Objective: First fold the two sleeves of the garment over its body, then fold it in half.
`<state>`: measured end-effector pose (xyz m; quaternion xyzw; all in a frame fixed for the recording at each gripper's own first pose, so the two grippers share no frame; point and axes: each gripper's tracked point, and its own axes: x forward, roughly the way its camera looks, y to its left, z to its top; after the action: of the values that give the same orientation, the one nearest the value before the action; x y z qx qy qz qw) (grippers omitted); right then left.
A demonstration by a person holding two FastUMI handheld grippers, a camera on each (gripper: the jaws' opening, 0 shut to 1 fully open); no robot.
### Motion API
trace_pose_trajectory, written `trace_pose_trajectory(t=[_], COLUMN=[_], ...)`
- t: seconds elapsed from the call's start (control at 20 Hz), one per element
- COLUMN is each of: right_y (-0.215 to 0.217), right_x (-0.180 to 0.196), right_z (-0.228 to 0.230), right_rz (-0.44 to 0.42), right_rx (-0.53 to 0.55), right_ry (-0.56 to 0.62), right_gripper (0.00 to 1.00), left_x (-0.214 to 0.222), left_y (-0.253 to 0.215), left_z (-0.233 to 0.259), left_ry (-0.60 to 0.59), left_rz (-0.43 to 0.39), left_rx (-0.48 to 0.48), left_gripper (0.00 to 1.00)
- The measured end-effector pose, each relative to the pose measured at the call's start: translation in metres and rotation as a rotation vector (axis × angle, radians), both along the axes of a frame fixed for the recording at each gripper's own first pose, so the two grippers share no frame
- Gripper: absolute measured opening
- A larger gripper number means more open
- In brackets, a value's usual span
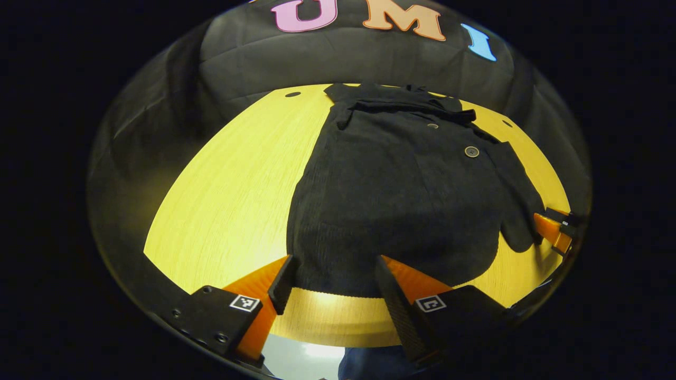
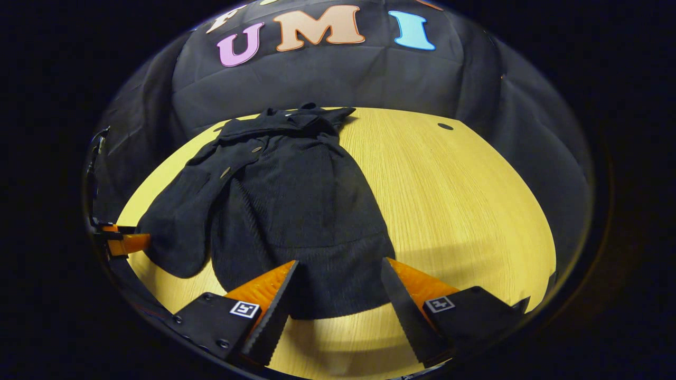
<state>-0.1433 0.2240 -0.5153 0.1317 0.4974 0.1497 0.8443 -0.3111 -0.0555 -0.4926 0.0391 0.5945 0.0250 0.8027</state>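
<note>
A black buttoned garment lies flat on the yellow wooden table, collar toward the far wall and hem toward me. My left gripper is open at the hem, a finger on each side of its middle stretch, nothing pinched. In the left gripper view one sleeve trails down the garment's right side; its cuff ends beside the other gripper. In the right gripper view the garment shows a sleeve along its left side. My right gripper is open over the hem.
Black cloth walls close in the table at the back and sides. Small round holes sit near the table's far corners. The table's front edge runs just under my left fingers. Bare wood spreads to the right of the garment.
</note>
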Motion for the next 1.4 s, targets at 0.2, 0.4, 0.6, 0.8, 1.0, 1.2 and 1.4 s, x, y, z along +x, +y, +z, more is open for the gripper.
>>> trace_pose_trajectory(t=[0.2,0.4,0.6,0.8,1.0,1.2,1.4], right_y=[0.013,0.023,0.031,0.031,0.031,0.032,0.024], right_x=[-0.004,-0.007,-0.004,-0.009,-0.010,-0.007,0.006], right_z=[0.005,0.009,0.006,0.011,0.016,0.018,0.029], right_rz=[0.045,0.076,0.069,0.048,0.037,0.014,-0.040], right_rx=[0.010,0.013,0.034,0.015,-0.017,0.002,0.013], right_ry=[-0.017,-0.025,0.006,0.005,-0.007,0.003,0.002], right_gripper=[0.72,0.48,0.33,0.19,0.12,0.08,0.03], left_x=[0.003,0.003,0.007,0.010,0.010,0.014,0.038], left_y=[-0.015,-0.021,-0.025,-0.024,-0.025,-0.027,-0.029], left_z=[-0.005,-0.006,-0.005,-0.004,-0.005,-0.003,0.006], left_ry=[0.004,-0.010,-0.036,-0.052,-0.038,-0.031,-0.060], left_rz=[-0.045,-0.070,-0.003,0.108,0.127,0.051,0.060], left_rx=[-0.019,-0.042,-0.098,-0.182,-0.200,-0.180,-0.223], left_gripper=[0.73,0.44,0.14,0.00,0.00,0.00,0.00])
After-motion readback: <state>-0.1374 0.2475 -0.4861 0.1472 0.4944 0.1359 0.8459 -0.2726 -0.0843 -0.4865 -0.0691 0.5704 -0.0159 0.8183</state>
